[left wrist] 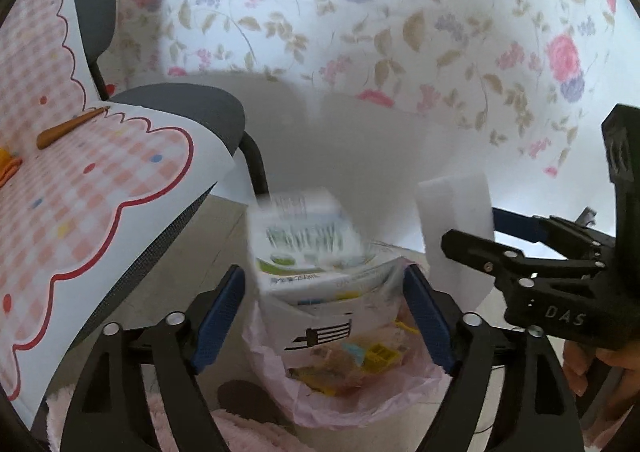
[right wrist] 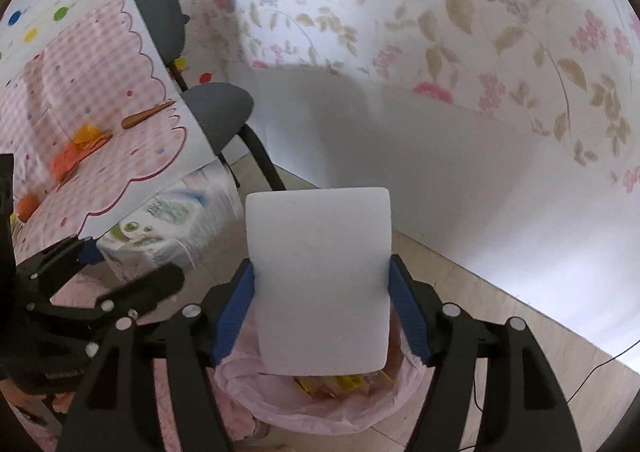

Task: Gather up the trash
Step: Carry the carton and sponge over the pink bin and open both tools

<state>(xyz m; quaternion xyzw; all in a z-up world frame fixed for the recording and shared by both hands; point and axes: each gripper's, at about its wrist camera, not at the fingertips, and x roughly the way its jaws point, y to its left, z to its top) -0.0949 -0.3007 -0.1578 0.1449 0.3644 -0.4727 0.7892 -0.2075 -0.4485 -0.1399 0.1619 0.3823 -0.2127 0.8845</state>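
Observation:
A green-and-white milk carton (left wrist: 308, 248) hangs blurred and tilted over the pink-lined bin (left wrist: 360, 400), between the fingers of my left gripper (left wrist: 324, 316). Both blue pads stand clear of the carton, so the gripper is open. In the right wrist view the carton (right wrist: 156, 228) shows ahead of the left gripper (right wrist: 120, 264). My right gripper (right wrist: 324, 312) is shut on a white foam block (right wrist: 320, 276), with a pad against each side, above the bin (right wrist: 320, 412). From the left wrist view the block (left wrist: 452, 212) stands upright in the right gripper (left wrist: 472, 226). Paper and yellow scraps lie in the bin.
A table (right wrist: 168, 156) with a pink checked cloth stands at left, with orange peel (right wrist: 76, 152) and a brown strip (right wrist: 148, 114) on it. A grey chair (left wrist: 188, 108) sits behind it, against a floral wall. Something pink and fluffy (left wrist: 240, 432) lies beside the bin. A cable (right wrist: 600, 364) crosses the floor.

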